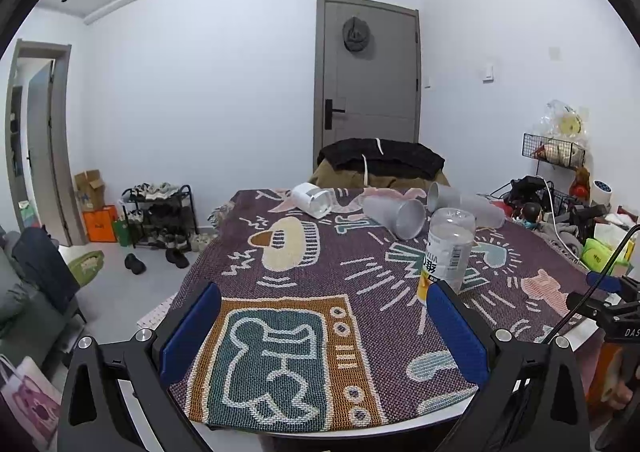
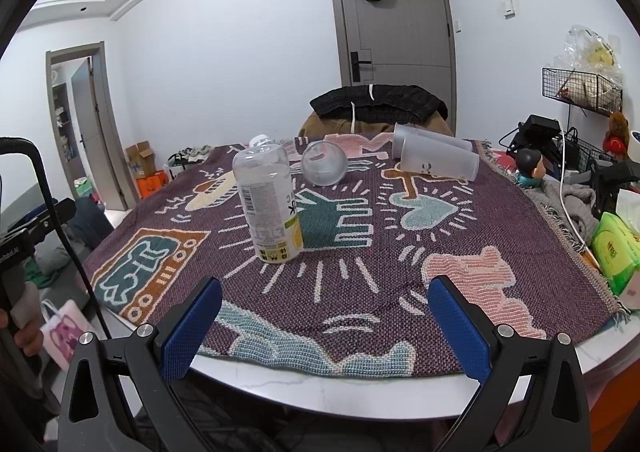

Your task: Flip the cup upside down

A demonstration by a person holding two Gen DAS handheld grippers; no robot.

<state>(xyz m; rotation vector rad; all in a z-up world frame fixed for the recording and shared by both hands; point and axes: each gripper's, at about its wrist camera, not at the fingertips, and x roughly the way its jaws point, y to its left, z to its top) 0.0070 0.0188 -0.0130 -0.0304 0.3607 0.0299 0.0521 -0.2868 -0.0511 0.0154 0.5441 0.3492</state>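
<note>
We had not started the real work yet. Our left gripper (image 1: 324, 326) was wide open with nothing between its blue fingers (image 1: 192, 328), and it hung over the near edge of the table (image 2: 360, 392). Our right gripper (image 2: 325, 326) was wide open too, and it held nothing.

The cups were all far from us, at the back of the patterned cloth (image 2: 360, 264). They were lying on their sides, not standing up and not turned over. One frosted cup (image 1: 396, 215) lay in the middle with its open mouth facing us. Two more frosted cups (image 2: 436, 159) lay side by side to the right of it, and they looked like they touched each other. A white cup (image 1: 312, 199) lay on its side to the left (only the left camera showed it well).

A clear bottle (image 2: 268, 199) stood upright between us and the cups. We thought it could get in the way if we reached straight ahead, so going around it seemed safer.

So nothing was done, as far as we could tell. We still had to reach a cup, close on it, lift it, turn it so the mouth faced down, and set it on the cloth. We could not tell which cup was meant to go first.
</note>
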